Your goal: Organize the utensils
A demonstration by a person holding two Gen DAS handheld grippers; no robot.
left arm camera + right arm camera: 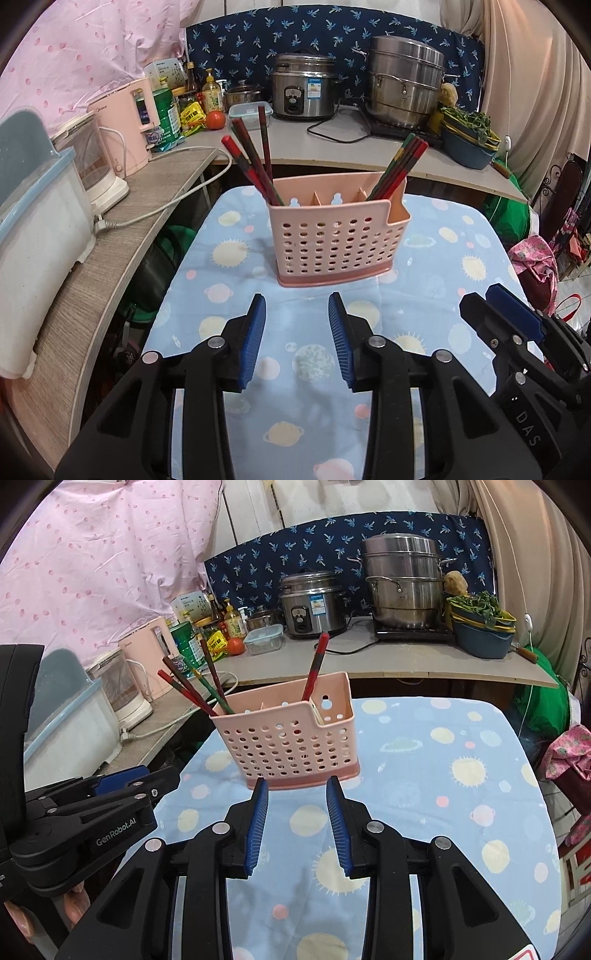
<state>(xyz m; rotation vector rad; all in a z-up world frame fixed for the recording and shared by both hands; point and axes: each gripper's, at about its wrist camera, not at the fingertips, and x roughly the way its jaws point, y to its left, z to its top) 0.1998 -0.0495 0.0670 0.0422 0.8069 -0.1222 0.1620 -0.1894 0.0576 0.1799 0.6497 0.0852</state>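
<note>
A pink perforated utensil holder (334, 240) stands upright on the blue planet-print tablecloth (443, 266). It also shows in the right wrist view (291, 742). Red-and-green chopsticks lean out of its left compartment (251, 158) and its right compartment (400, 164); in the right wrist view the left bunch (195, 690) and the right bunch (316, 668) show. My left gripper (297, 306) is open and empty, just in front of the holder. My right gripper (297, 788) is open and empty, close to the holder's base. The right gripper also shows in the left wrist view (495, 299).
A wooden shelf (122, 240) on the left carries a white-and-blue bin (37, 229), a glass appliance (92, 162) and a pink kettle (125, 125). The back counter (332, 144) holds a rice cooker (303, 88), a steel steamer (406, 81), bottles, a tomato (215, 120) and basins of greens (469, 136).
</note>
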